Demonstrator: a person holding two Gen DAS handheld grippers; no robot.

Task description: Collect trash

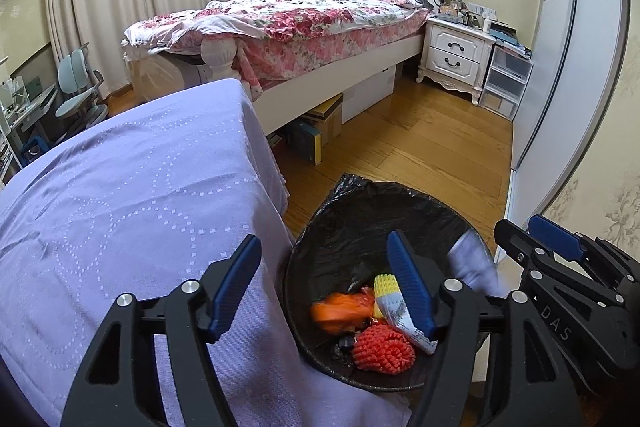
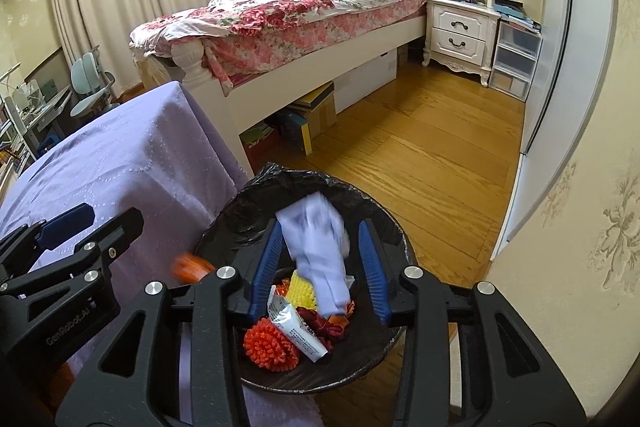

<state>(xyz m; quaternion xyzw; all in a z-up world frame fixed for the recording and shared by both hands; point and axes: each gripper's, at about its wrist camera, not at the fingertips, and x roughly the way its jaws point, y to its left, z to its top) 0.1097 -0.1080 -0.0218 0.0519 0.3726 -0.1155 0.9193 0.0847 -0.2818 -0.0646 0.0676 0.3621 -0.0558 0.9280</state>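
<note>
A round bin with a black liner [image 1: 352, 227] [image 2: 248, 211] stands on the wood floor beside a table under a lilac cloth [image 1: 128, 195] [image 2: 132, 163]. In it lie an orange bumpy ball [image 1: 382, 349] [image 2: 272, 345], a white wrapper [image 1: 404, 319] [image 2: 300, 333], a yellow piece [image 1: 385, 285] [image 2: 304, 293] and a blurred orange piece [image 1: 342, 311] [image 2: 190, 267]. My left gripper [image 1: 324, 287] is open over the table edge and bin. My right gripper [image 2: 322, 267] is open above the bin; a blurred pale lilac cloth [image 2: 320, 247] [image 1: 474, 263] is falling between its fingers.
A bed with a floral cover [image 1: 304, 19] [image 2: 288, 15] stands behind, with boxes [image 1: 324, 123] under it. A white nightstand [image 1: 456, 55] [image 2: 460, 31] and plastic drawers [image 1: 506, 79] are at the right. A wardrobe door [image 1: 560, 75] lines the right wall. A desk chair [image 1: 76, 95] is at the left.
</note>
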